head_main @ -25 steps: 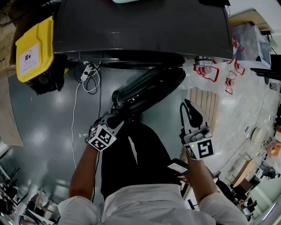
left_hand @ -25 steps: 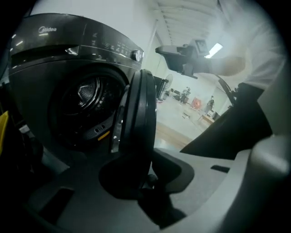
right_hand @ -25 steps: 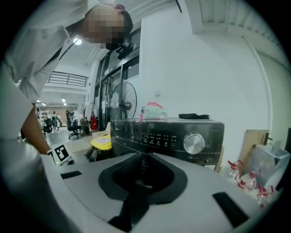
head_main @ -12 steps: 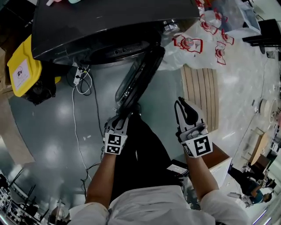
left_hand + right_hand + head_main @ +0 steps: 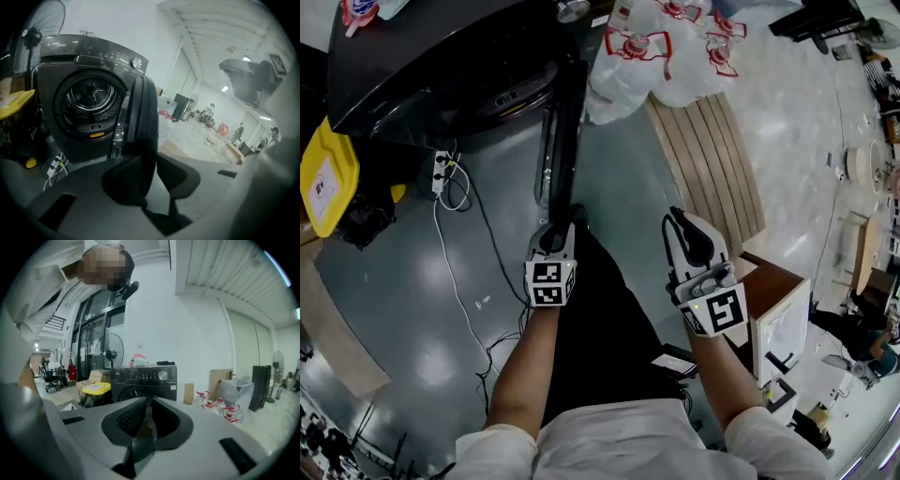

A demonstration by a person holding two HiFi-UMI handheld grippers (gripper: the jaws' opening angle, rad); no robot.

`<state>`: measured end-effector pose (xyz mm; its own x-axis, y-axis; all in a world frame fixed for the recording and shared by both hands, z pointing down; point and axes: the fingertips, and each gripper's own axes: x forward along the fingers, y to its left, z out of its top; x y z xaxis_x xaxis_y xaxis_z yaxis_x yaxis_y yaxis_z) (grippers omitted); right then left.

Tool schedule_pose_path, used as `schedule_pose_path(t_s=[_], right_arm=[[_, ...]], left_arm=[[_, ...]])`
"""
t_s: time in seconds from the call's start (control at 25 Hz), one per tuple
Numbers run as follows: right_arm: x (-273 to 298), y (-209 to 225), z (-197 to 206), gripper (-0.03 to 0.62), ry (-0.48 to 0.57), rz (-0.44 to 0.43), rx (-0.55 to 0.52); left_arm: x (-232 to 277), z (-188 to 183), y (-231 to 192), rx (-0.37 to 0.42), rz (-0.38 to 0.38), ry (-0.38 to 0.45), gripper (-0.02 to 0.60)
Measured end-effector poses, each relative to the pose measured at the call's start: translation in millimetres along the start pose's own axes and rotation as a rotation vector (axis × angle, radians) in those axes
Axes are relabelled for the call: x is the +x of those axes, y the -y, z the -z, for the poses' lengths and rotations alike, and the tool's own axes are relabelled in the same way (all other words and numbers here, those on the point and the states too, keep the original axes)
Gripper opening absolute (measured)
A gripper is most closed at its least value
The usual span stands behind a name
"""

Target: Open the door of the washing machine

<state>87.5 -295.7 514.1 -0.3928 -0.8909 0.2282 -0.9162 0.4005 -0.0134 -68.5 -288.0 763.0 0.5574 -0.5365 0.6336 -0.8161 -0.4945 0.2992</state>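
**Door Held by Its Rim, To Be Swung Wide**

Nearest the person, the right gripper is carried idle in front of the body, its jaws drawn all but together on nothing. It is best held clear of the door's arc.

The left gripper is set on the free edge of the door. The dark rim is seen between its jaws, which are opening slightly at this moment, though the pads appear to bear on it. This grip is judged the point to watch: if it is loosened further under a pull, the rim may slip out. The pull is best led in an arc round the hinge, not straight back, with the wrist turned so that the jaws are square to the rim.

The door is found swung well out from the washing machine, roughly edge-on to the person. The drum opening is laid bare in the left gripper view. The task is judged nearly done, and only a little more swing is needed.

Farther off, on the hinge side, plastic bags and a slatted wooden board are seen on the floor. The last of the swing should be slowed so that the door is not driven into them.
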Motion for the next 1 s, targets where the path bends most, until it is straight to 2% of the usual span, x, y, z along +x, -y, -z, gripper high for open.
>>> schedule_pose_path(t_s=[0.28,0.52,1.0], right_arm=[[-82,5,9,0.060,-0.020,0.065,0.000],[-132,30,27,0.058,-0.025,0.127,0.022],[-206,88,60,0.058,-0.030,0.159,0.072]], left_arm=[[14,5,39,-0.030,-0.029,0.015,0.100],[36,3,85,0.001,-0.012,0.031,0.091],[94,-12,169,-0.039,-0.029,0.077,0.107]])
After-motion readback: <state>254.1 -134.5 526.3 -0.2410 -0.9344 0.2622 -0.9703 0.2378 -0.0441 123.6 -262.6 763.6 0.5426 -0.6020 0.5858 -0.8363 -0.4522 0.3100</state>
